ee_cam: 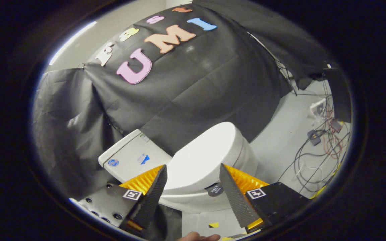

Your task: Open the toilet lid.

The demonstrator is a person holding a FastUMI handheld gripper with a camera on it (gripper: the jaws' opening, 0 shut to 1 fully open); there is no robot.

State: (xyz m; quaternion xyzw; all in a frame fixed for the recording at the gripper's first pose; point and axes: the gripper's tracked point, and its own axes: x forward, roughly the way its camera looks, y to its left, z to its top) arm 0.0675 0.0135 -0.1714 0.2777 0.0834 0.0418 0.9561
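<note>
The toilet (209,197) stands on the floor against the black cloth wall, its tank (131,159) to the left and its bowl reaching to the right. The toilet lid (206,159) lies flat down over the seat, a broad smooth white shell that looks like hard plastic: stiff, fairly light, glossy and so likely slippery under a pinch. It should swing on hinges at the tank end, so the free end to the right, or the near edge towards that end, is the place to take it; a finger hooked under that lip would probably lift better than a squeeze on the curved top. A dark round sticker (215,190) sits on the near rim, just below the lid's edge.

The hand-held gripper (193,174) hovers above and on the near side of the toilet, its fingers spread wide with nothing between them; the lid lies just beyond the tips, untouched. A tangle of cables (317,154) lies on the floor far right. Part of a hand (198,237) shows nearest, below the fingers.
</note>
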